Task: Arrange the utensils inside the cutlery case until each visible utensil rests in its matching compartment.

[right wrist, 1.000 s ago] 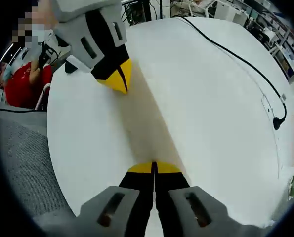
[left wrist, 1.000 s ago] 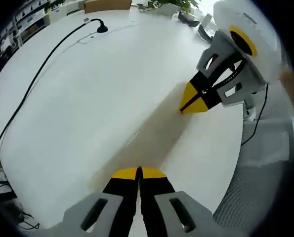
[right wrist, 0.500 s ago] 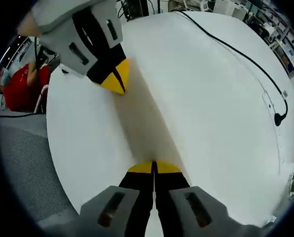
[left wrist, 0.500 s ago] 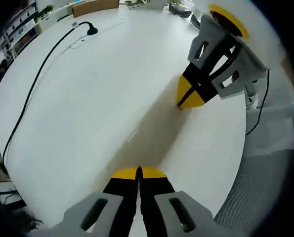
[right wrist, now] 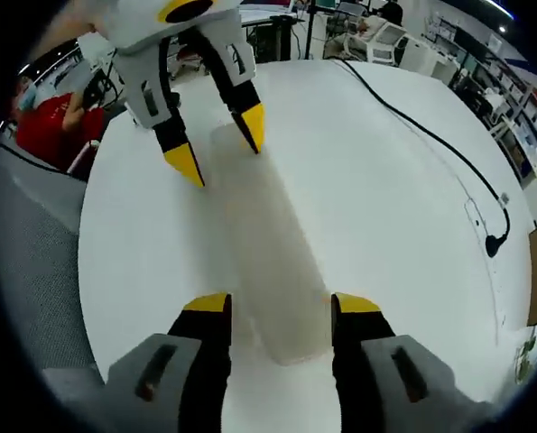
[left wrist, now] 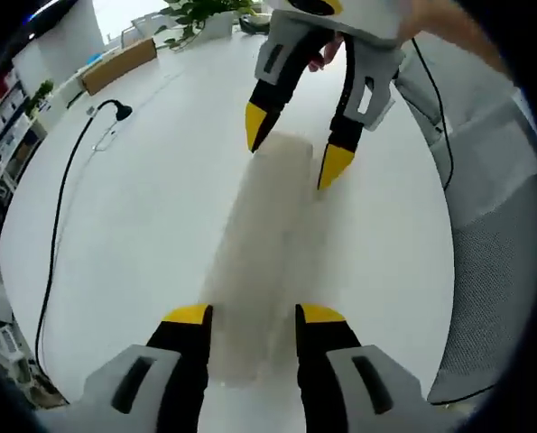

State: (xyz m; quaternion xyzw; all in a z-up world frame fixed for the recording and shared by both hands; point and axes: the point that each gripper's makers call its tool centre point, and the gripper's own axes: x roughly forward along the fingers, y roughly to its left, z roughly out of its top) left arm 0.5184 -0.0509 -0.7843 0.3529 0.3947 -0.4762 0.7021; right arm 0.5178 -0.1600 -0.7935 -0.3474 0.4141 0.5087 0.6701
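Observation:
A long, translucent, frosted cutlery case [left wrist: 259, 262] lies flat on the white table [left wrist: 142, 234], stretched between the two grippers. My left gripper [left wrist: 254, 316] is open, its yellow-tipped jaws standing on either side of the case's near end. My right gripper [left wrist: 295, 153] faces it from the far end, also open, straddling that end. In the right gripper view the same case [right wrist: 268, 244] runs from my right gripper [right wrist: 283, 304] up to the left gripper [right wrist: 218, 149]. What is inside the case cannot be made out.
A black cable with a plug [left wrist: 119, 110] crosses the far side of the table, also seen as the cable [right wrist: 430, 135]. A cardboard box [left wrist: 119, 63] and a plant [left wrist: 205, 9] stand at the back. The table edge and grey floor [left wrist: 494, 225] are close by. A person in red [right wrist: 47, 135] sits beyond the edge.
Both grippers were shut at the two ends of the case and have now opened. The case shows as a flat broad strip on the table. Both views have shifted.

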